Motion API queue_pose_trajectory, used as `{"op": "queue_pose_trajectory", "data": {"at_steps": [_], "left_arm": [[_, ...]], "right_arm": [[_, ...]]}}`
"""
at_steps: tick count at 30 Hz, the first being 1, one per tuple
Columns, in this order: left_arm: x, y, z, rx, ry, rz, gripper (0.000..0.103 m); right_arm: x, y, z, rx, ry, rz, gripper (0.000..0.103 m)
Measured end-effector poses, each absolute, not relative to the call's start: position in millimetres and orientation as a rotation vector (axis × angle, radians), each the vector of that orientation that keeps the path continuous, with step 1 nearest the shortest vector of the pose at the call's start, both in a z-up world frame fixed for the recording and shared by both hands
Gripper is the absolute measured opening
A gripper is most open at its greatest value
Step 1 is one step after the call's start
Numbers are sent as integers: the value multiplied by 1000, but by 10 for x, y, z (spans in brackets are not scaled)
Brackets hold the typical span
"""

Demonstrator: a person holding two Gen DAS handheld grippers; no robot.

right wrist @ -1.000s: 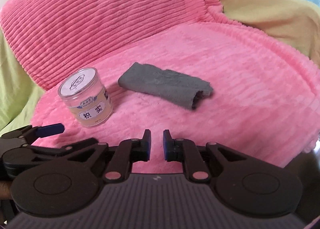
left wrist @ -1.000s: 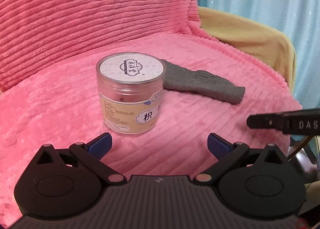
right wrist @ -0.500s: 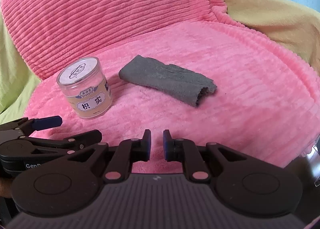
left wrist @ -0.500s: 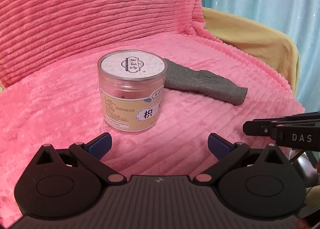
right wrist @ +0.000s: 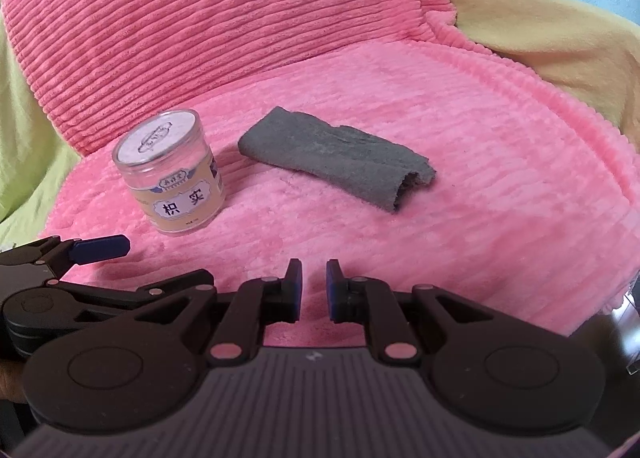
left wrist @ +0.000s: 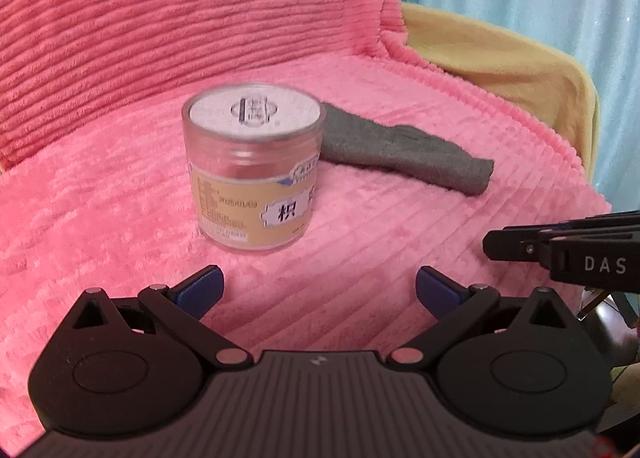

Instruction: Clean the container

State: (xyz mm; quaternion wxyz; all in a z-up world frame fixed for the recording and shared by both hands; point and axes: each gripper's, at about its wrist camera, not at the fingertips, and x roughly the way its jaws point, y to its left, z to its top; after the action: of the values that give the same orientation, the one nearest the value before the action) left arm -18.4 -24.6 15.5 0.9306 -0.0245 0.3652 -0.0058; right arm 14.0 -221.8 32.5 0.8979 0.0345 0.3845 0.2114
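The lidded container (left wrist: 253, 171) stands upright on the pink blanket (right wrist: 480, 217) with the folded grey cloth (right wrist: 340, 155) just beside it — neither held, so wiping may lie ahead or behind — left gripper (left wrist: 318, 288) spread wide before it, right gripper (right wrist: 313, 290) nearly together and empty, nothing between.

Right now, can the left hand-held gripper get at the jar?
Probably yes: the left hand-held gripper is open wide, the jar stands upright ahead of it, slightly left, and only bare pink blanket lies between.
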Motion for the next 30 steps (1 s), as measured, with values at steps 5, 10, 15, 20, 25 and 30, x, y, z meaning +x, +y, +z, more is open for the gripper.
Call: {"op": "queue_pose_trajectory", "data": {"at_steps": [5, 10, 15, 20, 25, 30], "left_arm": [[-137, -172, 64, -91, 793, -4, 103], [-125, -196, 38, -86, 798, 0, 103], [-114, -222, 24, -84, 797, 6, 103], [-103, -247, 10, -82, 795, 12, 103], [-107, -211, -1, -72, 791, 7, 103], [-110, -205, -6, -71, 779, 3, 103]], "right_arm": [[177, -2193, 243, 47, 828, 414, 10], [206, -2167, 185, 25, 855, 407, 10], [214, -2177, 167, 14, 858, 411, 10], [217, -2158, 165, 1, 861, 409, 10], [215, -2165, 168, 3, 861, 410, 10], [217, -2165, 169, 4, 862, 411, 10]]}}
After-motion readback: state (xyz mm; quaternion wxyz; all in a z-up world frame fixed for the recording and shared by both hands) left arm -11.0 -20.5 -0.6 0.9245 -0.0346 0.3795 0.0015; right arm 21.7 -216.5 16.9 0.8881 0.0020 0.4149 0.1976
